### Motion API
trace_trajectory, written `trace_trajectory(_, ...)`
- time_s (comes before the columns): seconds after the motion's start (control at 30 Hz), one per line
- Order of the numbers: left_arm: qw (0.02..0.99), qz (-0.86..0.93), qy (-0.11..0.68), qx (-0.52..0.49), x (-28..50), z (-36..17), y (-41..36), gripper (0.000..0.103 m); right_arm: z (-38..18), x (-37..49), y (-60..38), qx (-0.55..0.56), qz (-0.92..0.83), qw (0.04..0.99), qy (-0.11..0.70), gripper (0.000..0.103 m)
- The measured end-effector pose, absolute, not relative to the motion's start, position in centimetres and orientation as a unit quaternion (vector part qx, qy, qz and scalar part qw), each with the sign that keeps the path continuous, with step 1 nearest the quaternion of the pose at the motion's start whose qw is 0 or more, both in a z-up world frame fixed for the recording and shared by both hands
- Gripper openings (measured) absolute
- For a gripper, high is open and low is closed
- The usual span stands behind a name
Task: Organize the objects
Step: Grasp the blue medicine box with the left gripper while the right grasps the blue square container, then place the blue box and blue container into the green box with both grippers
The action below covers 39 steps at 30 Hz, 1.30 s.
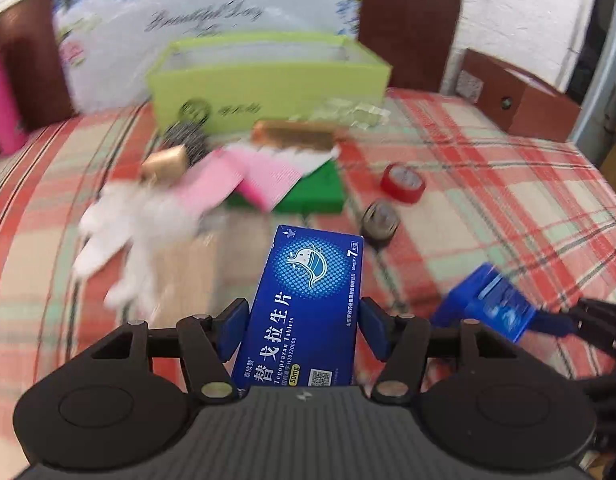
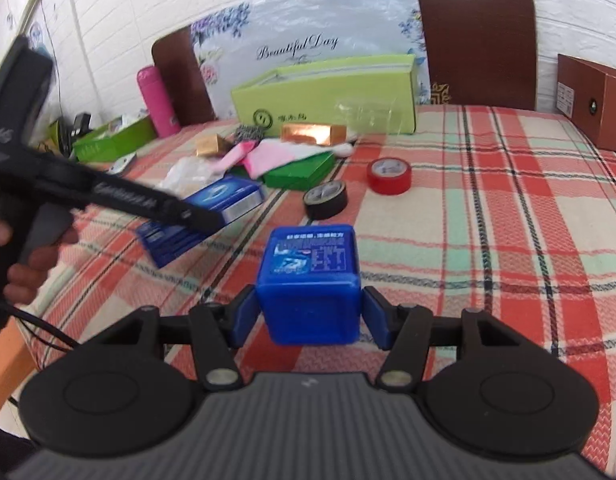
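My left gripper (image 1: 304, 328) is shut on a dark blue tablet box (image 1: 308, 292) with white lettering; the box stands sharp against the blurred table. The right wrist view shows this gripper (image 2: 204, 216) reaching in from the left with the tablet box (image 2: 228, 196) at its tip, above a second blue box (image 2: 168, 240) lying on the cloth. My right gripper (image 2: 309, 316) is shut on a blue square container (image 2: 309, 280) with a printed lid, held over the plaid tablecloth (image 2: 487, 240). That container (image 1: 487, 304) also appears at the lower right of the left wrist view.
An open light-green box (image 2: 327, 96) stands at the back. In front of it lie a gold box (image 2: 311, 134), pink cloths (image 2: 268, 156), a dark green box (image 2: 300, 174), a white glove (image 1: 128, 232), a red tape roll (image 2: 389, 176) and a black one (image 2: 325, 200). A brown box (image 2: 595, 104) sits far right.
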<state>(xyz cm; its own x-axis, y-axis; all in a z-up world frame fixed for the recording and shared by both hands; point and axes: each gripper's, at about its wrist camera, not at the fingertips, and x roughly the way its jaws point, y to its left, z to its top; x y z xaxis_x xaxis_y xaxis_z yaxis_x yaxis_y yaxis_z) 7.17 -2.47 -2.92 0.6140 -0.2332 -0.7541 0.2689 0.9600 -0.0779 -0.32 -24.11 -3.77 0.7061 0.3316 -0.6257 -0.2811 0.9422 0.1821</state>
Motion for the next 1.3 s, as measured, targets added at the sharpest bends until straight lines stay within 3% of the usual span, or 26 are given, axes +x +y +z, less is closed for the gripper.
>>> trace_trajectory(0.1, 0.89, -0.123, 0.44, 0.02, 6.7, -4.4, -1.9, 0.072, -3.8, -0.4, -23.0, 0.018, 0.151, 0.925, 0.347, 0.062)
trace_trajectory(0.23, 0.888, -0.117, 0.445, 0.022, 7.1, -5.4, -1.9, 0.072, -3.7, -0.5, -22.2, -0.001, 0.135, 0.928, 0.347, 0.068)
trace_trajectory(0.6, 0.888, -0.137, 0.437, 0.04, 7.0, -5.6, -1.8, 0.073, -3.9, 0.7, -21.5, -0.007, 0.106, 0.927, 0.359, 0.067)
trace_trajectory(0.73, 0.891, -0.142, 0.429, 0.046, 7.3, -5.8, -2.1, 0.074, -4.3, 1.0, -21.4, 0.003, 0.101, 0.924, 0.368, 0.059)
trace_trajectory(0.83, 0.893, -0.15, 0.422, 0.049, 7.1, -5.8, -1.9, 0.067, -4.5, 1.2, -21.1, -0.001, 0.099, 0.923, 0.373, 0.056)
trace_trajectory(0.87, 0.894, -0.152, 0.419, 0.052, 7.0, -5.7, -1.9, 0.061, -4.6, 1.2, -21.1, -0.002, 0.098, 0.922, 0.374, 0.055)
trace_trajectory(1.3, 0.914, -0.19, 0.357, 0.017, 8.4, 0.0, -0.4, 0.06, -1.0, 3.2, -22.0, 0.04, 0.132, 0.933, 0.332, 0.054)
